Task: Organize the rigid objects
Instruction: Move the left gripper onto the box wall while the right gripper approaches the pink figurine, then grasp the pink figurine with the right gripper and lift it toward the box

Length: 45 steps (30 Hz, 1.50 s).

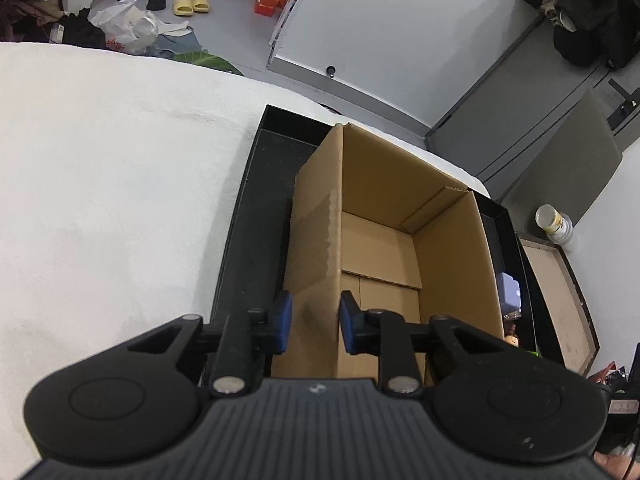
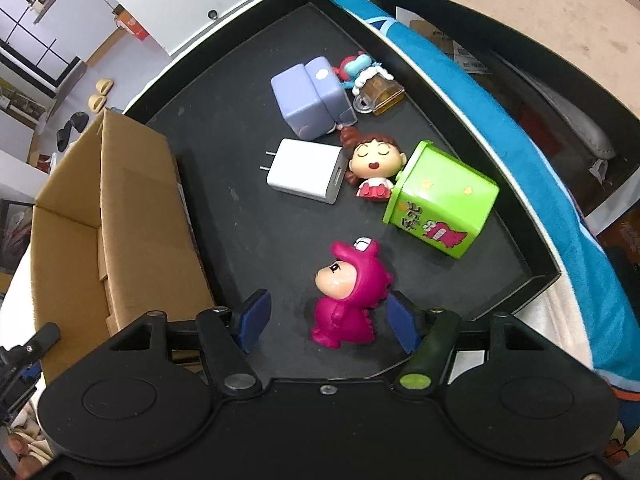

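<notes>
We: left gripper [image 1: 315, 323] jaws clamp box [image 1: 320, 240] wall | right gripper [image 2: 326, 322] jaws wide around figure [image 2: 347, 297] | stiff, light, glossy; grip torso

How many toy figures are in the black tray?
3. A pink dinosaur figure stands between the right tongs; a girl figure lies beside the green box; a blue-and-red figure lies farthest back. Others may be hidden.

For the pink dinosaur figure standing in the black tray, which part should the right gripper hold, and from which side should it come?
Grip the pink dinosaur figure across its body, below the big round head, coming down from above. It stands upright between the right gripper pads, which are apart from it, so closing there should meet its two sides. The head looks too rounded to hold.
</notes>
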{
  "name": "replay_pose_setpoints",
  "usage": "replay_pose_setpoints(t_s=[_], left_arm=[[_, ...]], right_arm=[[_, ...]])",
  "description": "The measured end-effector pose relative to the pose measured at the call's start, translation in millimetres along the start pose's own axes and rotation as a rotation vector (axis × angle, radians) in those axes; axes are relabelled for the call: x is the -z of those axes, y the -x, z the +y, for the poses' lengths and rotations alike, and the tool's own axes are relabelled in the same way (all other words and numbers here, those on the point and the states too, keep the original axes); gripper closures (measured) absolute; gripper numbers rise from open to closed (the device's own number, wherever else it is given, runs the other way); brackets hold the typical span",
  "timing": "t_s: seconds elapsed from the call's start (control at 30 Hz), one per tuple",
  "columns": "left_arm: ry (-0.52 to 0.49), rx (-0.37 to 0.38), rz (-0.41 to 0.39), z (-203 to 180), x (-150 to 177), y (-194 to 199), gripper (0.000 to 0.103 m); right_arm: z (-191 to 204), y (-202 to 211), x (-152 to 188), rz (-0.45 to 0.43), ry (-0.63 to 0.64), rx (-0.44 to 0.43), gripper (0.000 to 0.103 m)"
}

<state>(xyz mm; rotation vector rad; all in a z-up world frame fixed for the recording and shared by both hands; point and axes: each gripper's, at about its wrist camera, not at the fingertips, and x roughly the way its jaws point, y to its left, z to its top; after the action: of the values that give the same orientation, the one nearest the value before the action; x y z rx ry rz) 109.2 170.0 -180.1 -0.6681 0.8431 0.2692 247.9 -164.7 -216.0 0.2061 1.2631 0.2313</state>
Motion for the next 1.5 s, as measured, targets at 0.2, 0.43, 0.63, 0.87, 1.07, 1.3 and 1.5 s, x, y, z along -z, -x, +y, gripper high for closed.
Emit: replay_pose_setpoints(t_s=[0.2,0.43,0.63,0.87,1.07,1.3,1.5], left_arm=[[-0.012,0.010,-0.016,2.6,5.1,-3.8,0.084],[-0.009,0.011,-0.016,3.0,4.4,-3.8,0.084],[-0.013,0.013,-0.027,4.0,6.7,-3.1,0.084],[-0.027,0.009,-0.033,1.9,7.5,-1.0,0.084],[-0.033,0.009,-0.034,1.5,8.0,-0.5,0.084],[-0.039,0.006,-0.035,1.1,7.4,-1.0,0.084],[-0.036,0.007,-0.031,1.4,6.5,-1.8,0.084]], right_arm=[[2.4,-11.0,2.3,0.018,0.006,0.041,0.060],[8.8,-14.4,6.2,0.023,0.028,0.059,0.067],[14.5,-5.5,8.7,0.021,0.049,0.049,0.069],[21.9,15.1,0.4,-0.019,0.073,0.029,0.073],[26.7,25.4,-5.7,-0.045,0.086,0.000,0.073],[47.3,39.1,-14.4,-0.074,0.132,-0.013,0.073],[67.8,47.3,-22.8,-0.115,0.183,0.005,0.073]])
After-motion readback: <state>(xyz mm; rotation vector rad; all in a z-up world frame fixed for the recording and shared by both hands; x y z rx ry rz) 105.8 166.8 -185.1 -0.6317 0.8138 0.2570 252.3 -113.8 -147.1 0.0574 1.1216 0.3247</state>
